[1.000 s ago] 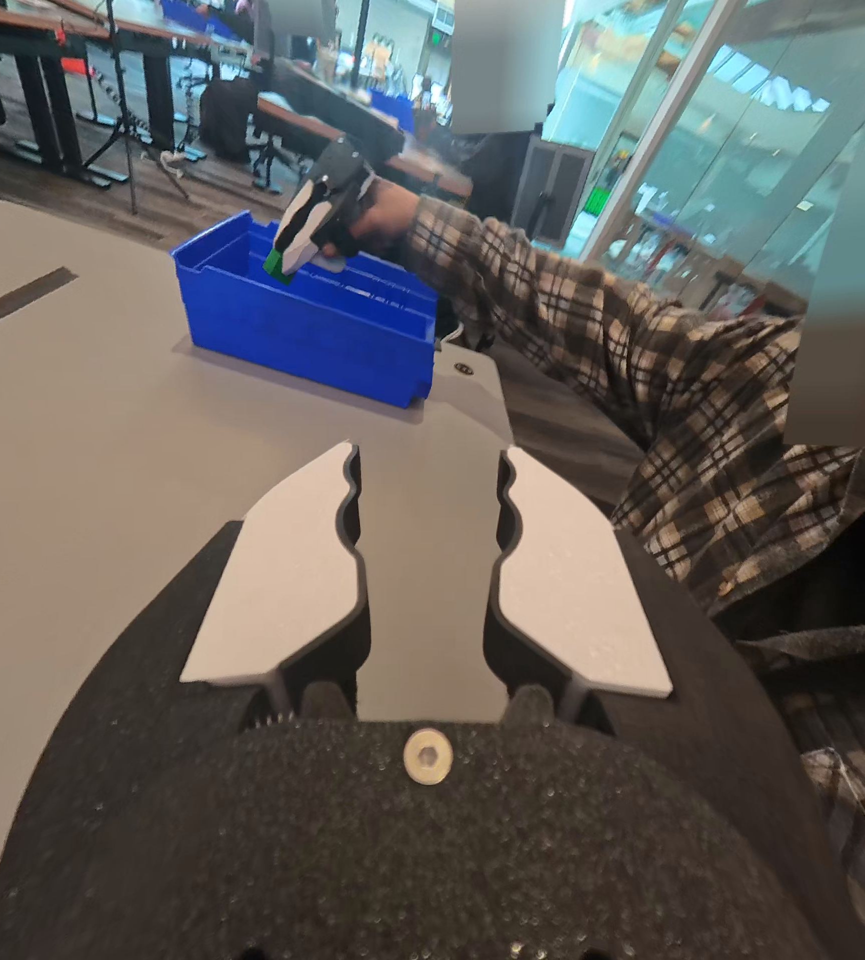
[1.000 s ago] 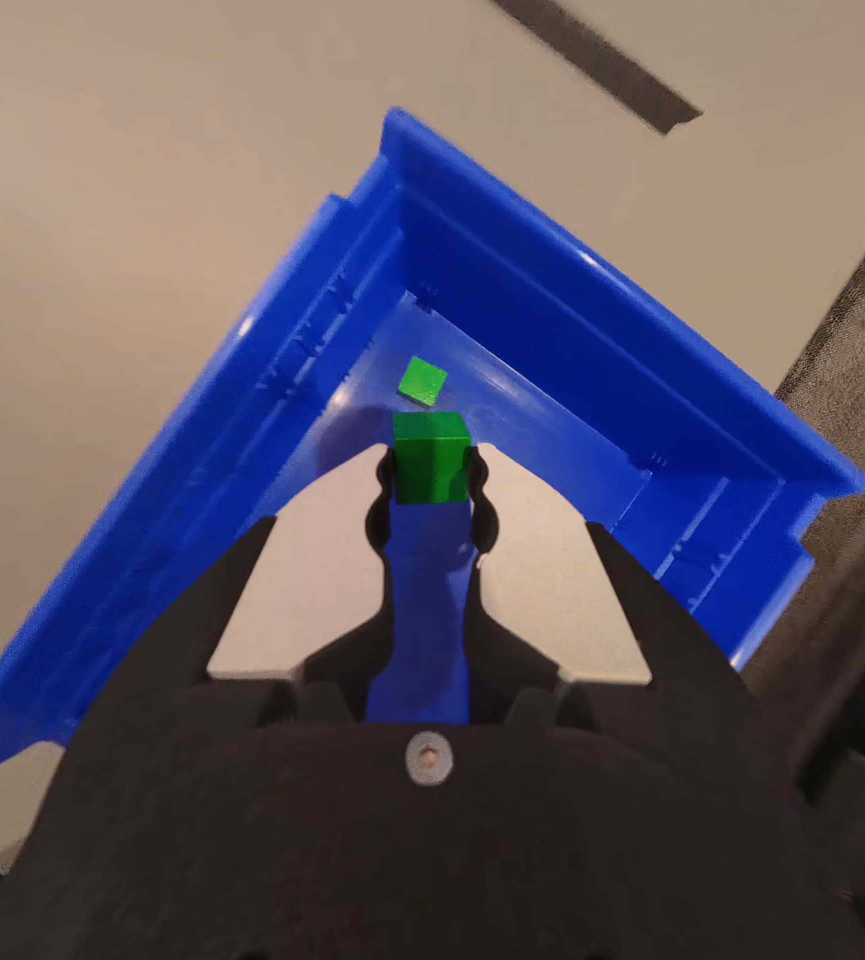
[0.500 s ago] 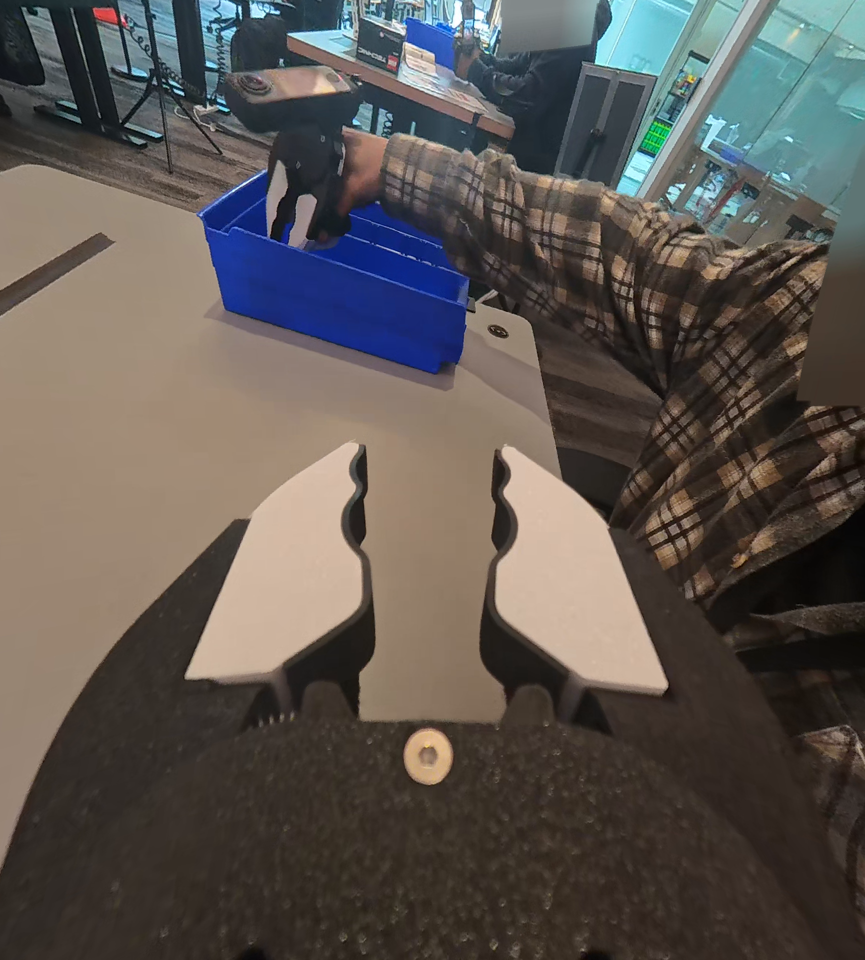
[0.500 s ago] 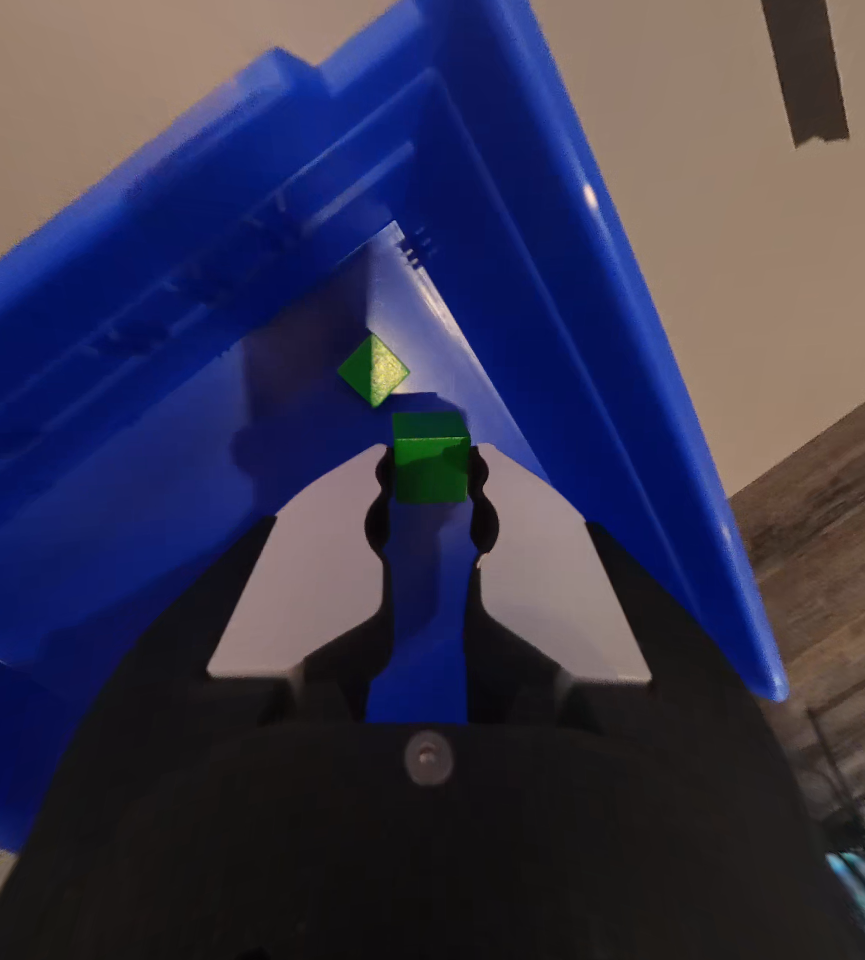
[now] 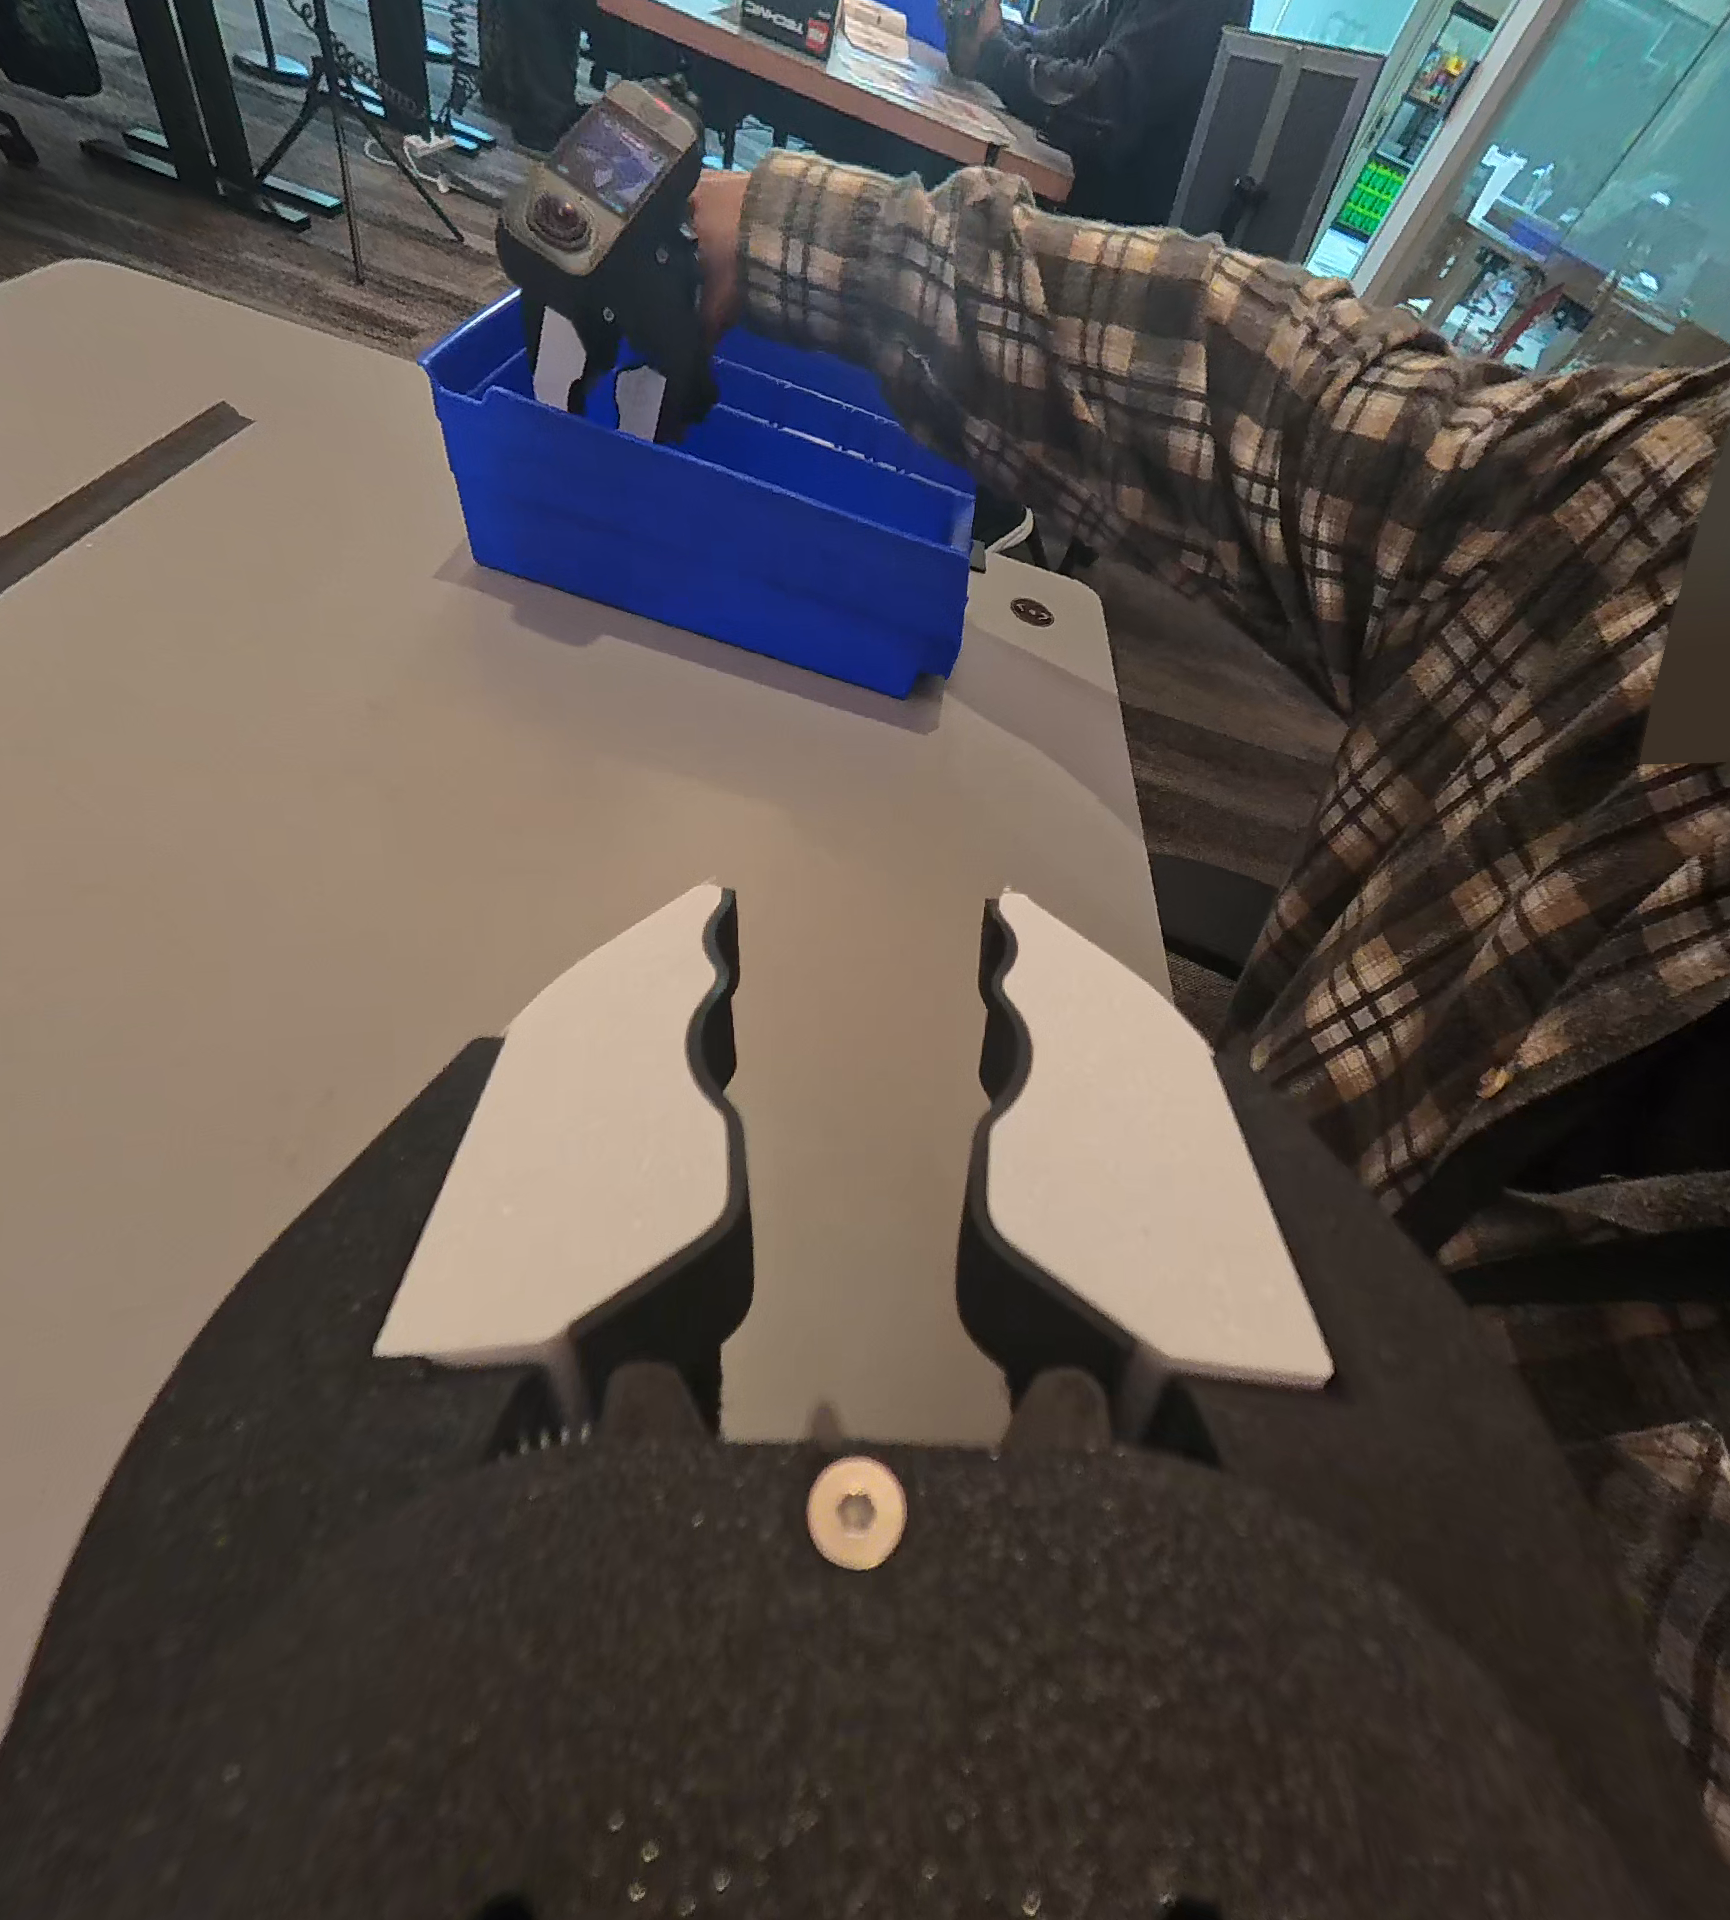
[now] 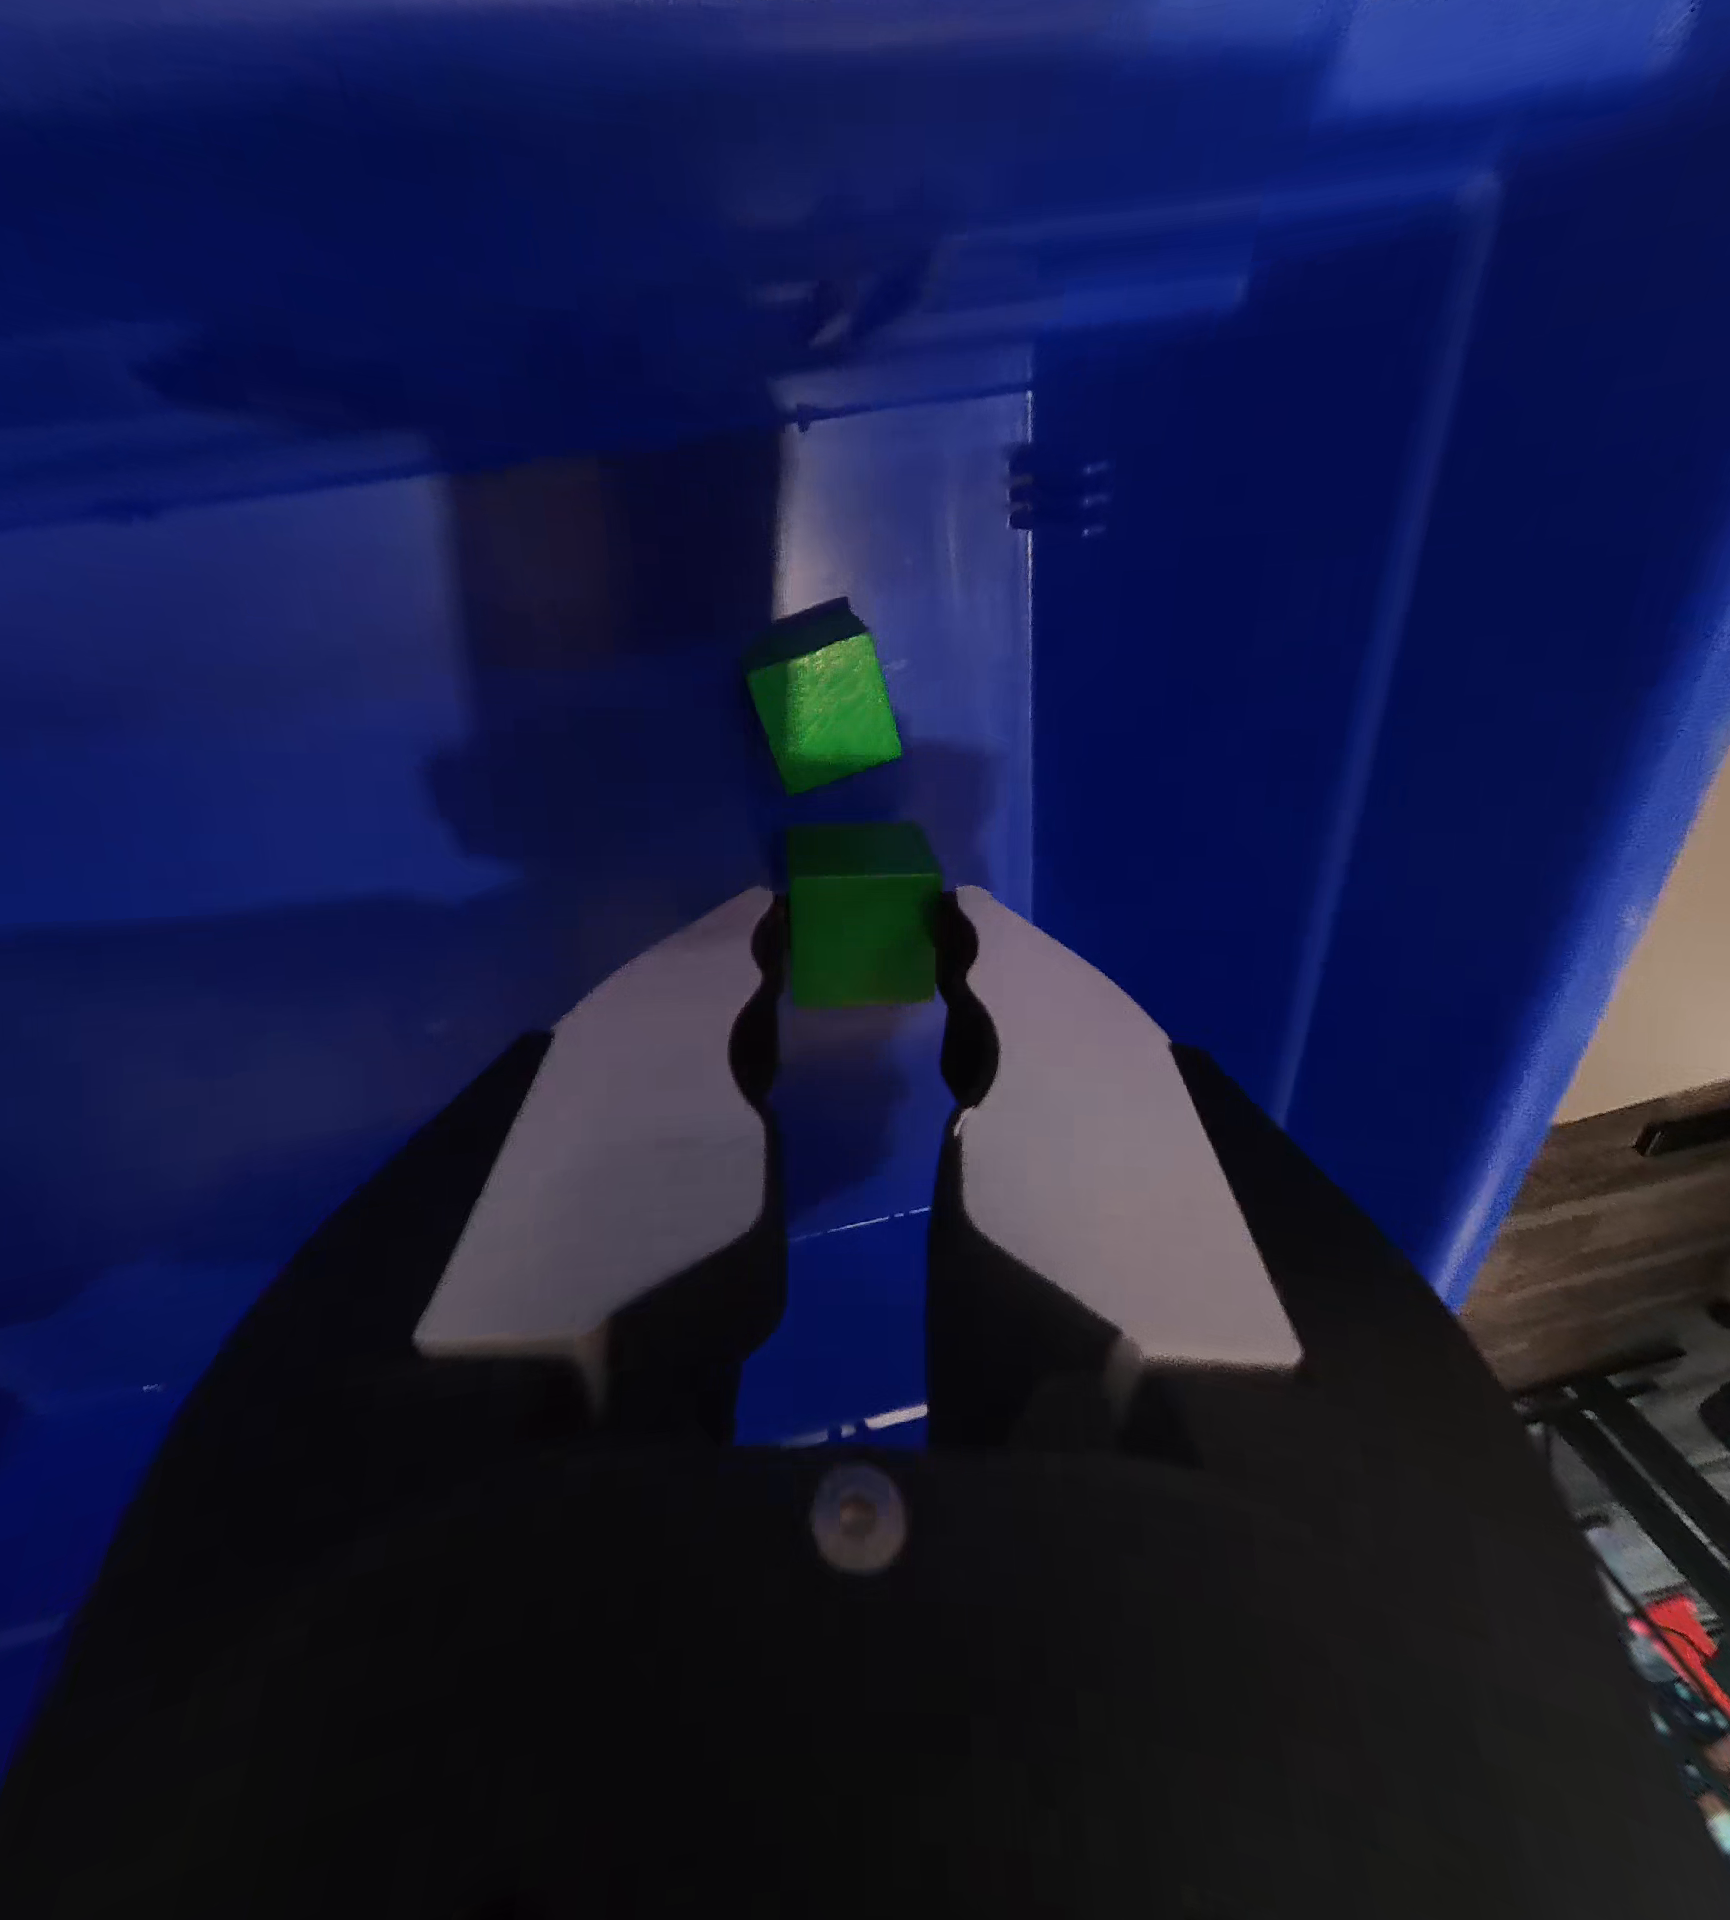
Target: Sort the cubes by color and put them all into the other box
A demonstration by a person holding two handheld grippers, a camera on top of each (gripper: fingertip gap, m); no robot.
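Note:
My right gripper [image 6: 859,914] is shut on a green cube [image 6: 861,920] and holds it low inside the blue box [image 6: 217,727], near a corner. A second green cube [image 6: 821,715] lies on the box floor just beyond the held one, with a small gap between them. In the left wrist view the blue box [image 5: 715,540] stands at the far right of the grey table [image 5: 217,831], and the right gripper [image 5: 606,405] reaches down into its left end. My left gripper [image 5: 859,914] is open and empty, hovering over the table short of the box.
A plaid sleeve [image 5: 1256,468] stretches from the right side to the box. The table's right edge [image 5: 1126,779] runs just past the box. A dark slot [image 5: 71,520] crosses the table at the left. Desks and stands fill the room behind.
My right gripper has gone down deeper into the blue box with the green cube, close to the cube lying there. The left gripper stays open over the table and its view has shifted slightly.

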